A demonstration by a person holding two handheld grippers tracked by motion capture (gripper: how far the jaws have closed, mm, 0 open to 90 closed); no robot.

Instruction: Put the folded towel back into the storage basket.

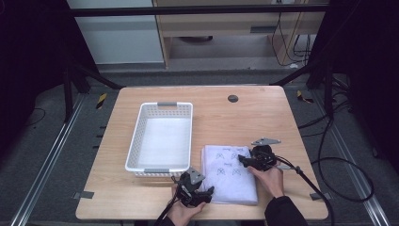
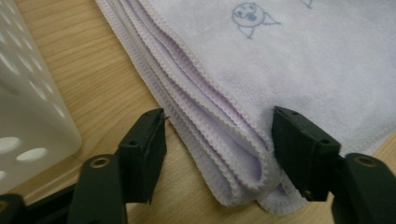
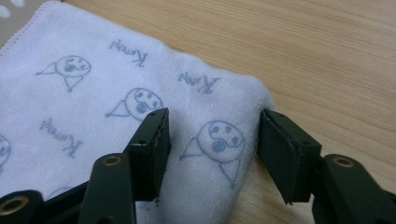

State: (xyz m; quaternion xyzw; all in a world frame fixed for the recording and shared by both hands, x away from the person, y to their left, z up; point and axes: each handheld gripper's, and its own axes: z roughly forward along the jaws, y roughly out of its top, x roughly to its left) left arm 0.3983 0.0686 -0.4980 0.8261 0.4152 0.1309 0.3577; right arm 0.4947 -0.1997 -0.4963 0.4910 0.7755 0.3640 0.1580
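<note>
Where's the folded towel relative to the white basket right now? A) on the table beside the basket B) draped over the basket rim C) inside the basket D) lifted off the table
A: the towel lies flat on the table next to the basket, both open grippers at its corners.

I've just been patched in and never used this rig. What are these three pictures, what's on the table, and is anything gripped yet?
A person holds two handheld grippers. The high view looks down on a wooden table with a white plastic basket and, beside it, a folded lavender towel. The other two views ride on the grippers. The left gripper straddles the towel's layered near corner; the right gripper straddles a far corner. Both stand open, so nothing is gripped.
</note>
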